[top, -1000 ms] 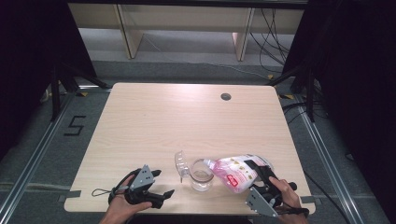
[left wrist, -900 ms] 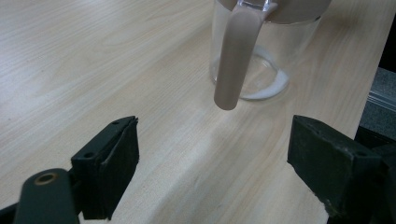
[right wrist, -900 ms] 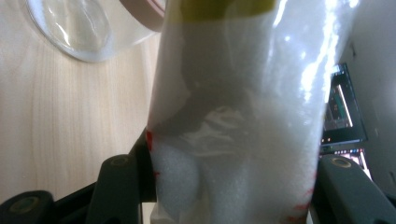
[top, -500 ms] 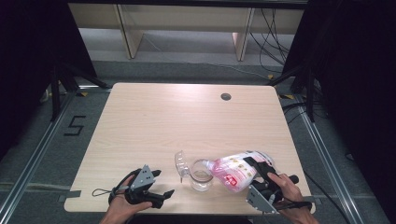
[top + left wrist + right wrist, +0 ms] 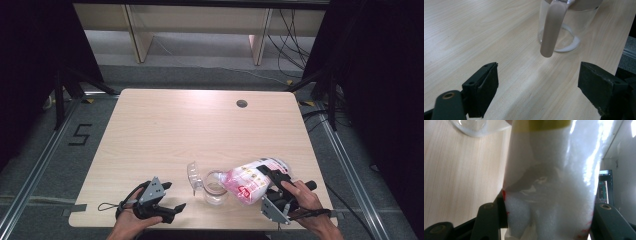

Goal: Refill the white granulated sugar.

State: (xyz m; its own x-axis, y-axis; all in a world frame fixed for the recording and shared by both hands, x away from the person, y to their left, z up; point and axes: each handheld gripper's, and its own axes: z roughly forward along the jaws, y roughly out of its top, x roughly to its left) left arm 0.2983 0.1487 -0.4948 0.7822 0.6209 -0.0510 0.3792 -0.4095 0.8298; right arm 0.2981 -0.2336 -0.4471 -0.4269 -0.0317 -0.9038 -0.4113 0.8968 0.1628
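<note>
On the near edge of the pale wooden counter [image 5: 200,125], the right tongs [image 5: 272,187] are clamped on a plastic bag [image 5: 250,181] of white grains, printed in pink and red with a yellow band. In the high view the bag lies tipped toward the person's left, its open end resting at the mouth of a clear glass jar [image 5: 215,189] that stands upright on the counter just beside it. In the right gripper view the bag [image 5: 551,195] sits between the two black jaws, which press against its sides, and the white grains show through the clear film; part of the jar's rim shows at the upper left. The jar's clear lid [image 5: 192,176] hangs open on the side away from the bag, tilted upward on its hinge. The left tongs [image 5: 165,207] sit low near the counter's front edge, well to the left of the jar, with the jaws standing wide apart and nothing between them. In the left gripper view those jaws frame bare wood, and beyond them the jar [image 5: 564,30] stands with a thin layer of white grains ringing its bottom; a grey-brown strap or clasp [image 5: 551,30] hangs down its near side from the rim.
</note>
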